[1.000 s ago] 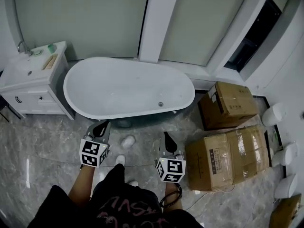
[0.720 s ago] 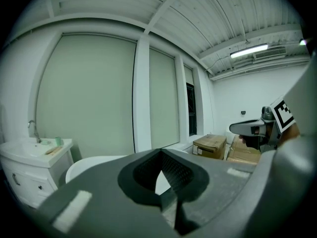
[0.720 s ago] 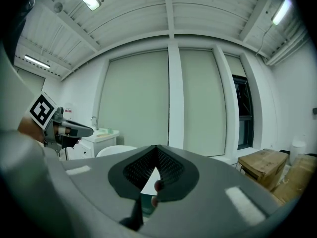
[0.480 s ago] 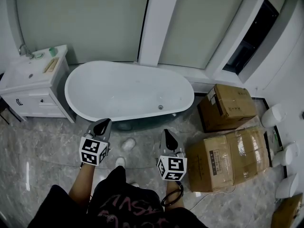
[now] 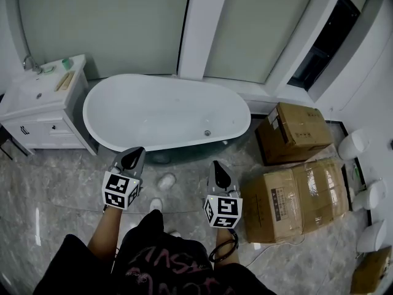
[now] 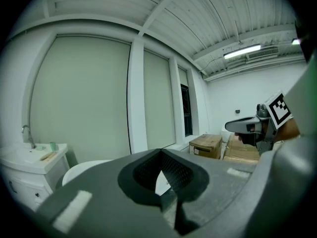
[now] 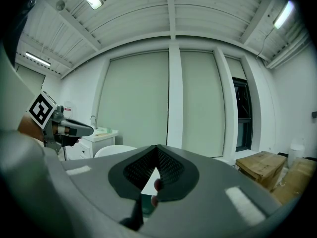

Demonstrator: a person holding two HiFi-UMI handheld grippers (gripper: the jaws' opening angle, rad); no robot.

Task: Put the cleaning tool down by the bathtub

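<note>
At the far left a white vanity cabinet (image 5: 37, 112) stands against the wall. It carries a chrome tap (image 5: 29, 62), a small green cup (image 5: 66, 62) and a pale wooden piece lying flat on its top. Just to its right, close beside it, sits the white oval free-standing bathtub (image 5: 159, 112), lengthwise under tall frosted window panels, with its drain near the right end.

The left gripper (image 5: 131, 159) is held above the grey marble-patterned floor (image 5: 55, 183), near the tub's near side, and points toward the tub. In the left gripper view its dark ribbed pads meet at the tips with nothing caught between them. The bathtub's rim and the cabinet show beyond.

On the floor just beside the tub's near wall, between the two grippers as the head view shows them, lies a small white object (image 5: 166, 180). It may be the cleaning tool, but it is too small to make out. It is apart from both grippers.

The right gripper (image 5: 219, 172) is held level with the left one and also faces the tub. In the right gripper view its jaws are likewise pressed together and grip nothing. A loop of black cable (image 5: 222, 251) hangs at the person's right wrist.

Farther right, two brown cardboard boxes stand on the floor: the smaller box (image 5: 293, 133) by the tub's right end and the larger taped box (image 5: 293, 196) nearer the person. White ceramic fixtures (image 5: 354, 145) line the right-hand wall.
</note>
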